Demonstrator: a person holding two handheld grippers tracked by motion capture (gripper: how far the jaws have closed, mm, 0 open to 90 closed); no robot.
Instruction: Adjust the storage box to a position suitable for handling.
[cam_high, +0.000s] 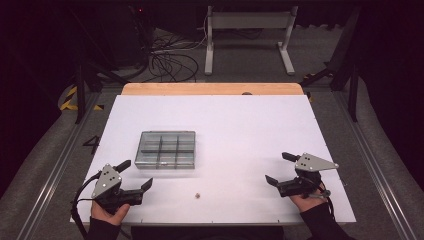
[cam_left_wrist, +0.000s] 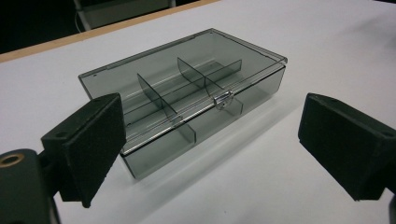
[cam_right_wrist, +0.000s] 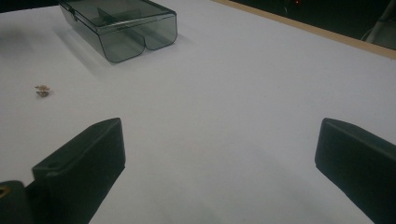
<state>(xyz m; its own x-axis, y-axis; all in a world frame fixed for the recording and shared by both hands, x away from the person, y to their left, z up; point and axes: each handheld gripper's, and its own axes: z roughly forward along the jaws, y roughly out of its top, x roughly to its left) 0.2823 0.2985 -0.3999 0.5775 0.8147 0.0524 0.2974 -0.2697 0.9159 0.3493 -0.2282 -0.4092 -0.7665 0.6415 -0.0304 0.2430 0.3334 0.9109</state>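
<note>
The clear grey box (cam_high: 166, 149) lies closed on the white table (cam_high: 240, 130), left of centre, just ahead of the left gripper (cam_high: 136, 176), whose jaws are spread and empty. The right gripper (cam_high: 279, 169) rests well apart, also spread, and a tiny screw (cam_high: 198, 195) lies between them
</note>
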